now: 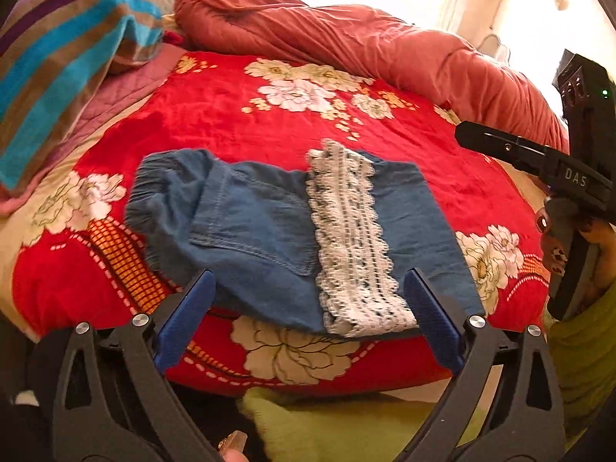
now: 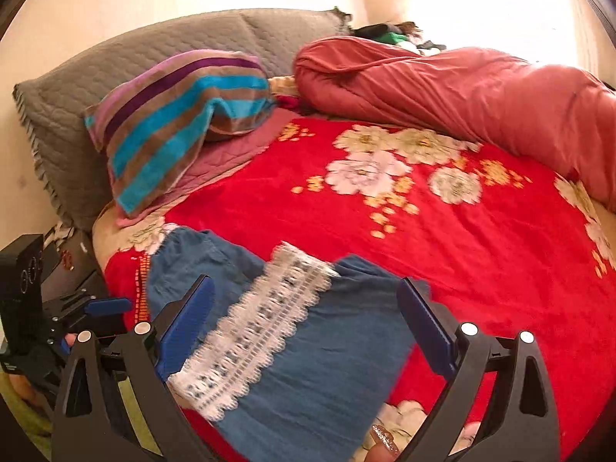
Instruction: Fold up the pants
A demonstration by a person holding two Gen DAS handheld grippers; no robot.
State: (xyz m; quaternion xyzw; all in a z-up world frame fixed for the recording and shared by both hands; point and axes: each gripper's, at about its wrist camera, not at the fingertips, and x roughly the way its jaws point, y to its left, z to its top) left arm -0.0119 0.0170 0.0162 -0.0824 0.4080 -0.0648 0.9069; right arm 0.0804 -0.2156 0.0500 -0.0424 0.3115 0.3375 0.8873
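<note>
Beyond the folded pants the red floral blanket lies bare, giving free passage. A rolled red quilt walls the far side, and a striped pillow (propped on a grey one) blocks the head corner.

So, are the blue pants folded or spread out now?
Folded: the pants lie as a compact bundle on the red blanket, lace hem laid across the top.
</note>
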